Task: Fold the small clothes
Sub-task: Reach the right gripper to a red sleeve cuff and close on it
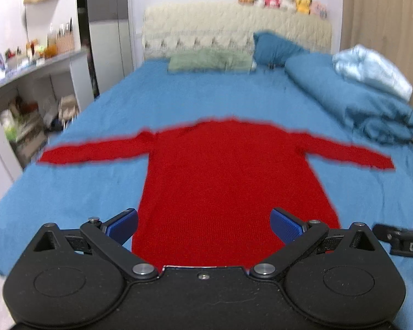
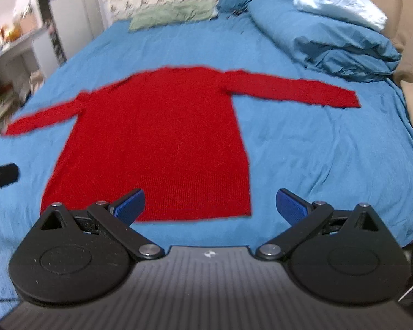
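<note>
A red sweater (image 1: 234, 176) lies flat on the bed (image 1: 118, 104), spread over the blue sheet with both sleeves stretched out to the sides and its hem nearest the person. The left tool (image 1: 203, 224) hangs over the hem with its blue pads (image 1: 123, 222) spread wide, gripping nothing. The right tool (image 2: 210, 206) sits above the sweater's lower right corner, also spread and empty. A rolled blue duvet (image 2: 324, 38) lies along the bed's right side, well apart from the sweater.

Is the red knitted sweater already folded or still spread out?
Spread out: the red knitted sweater lies flat on the blue bed sheet, both sleeves extended sideways.
</note>
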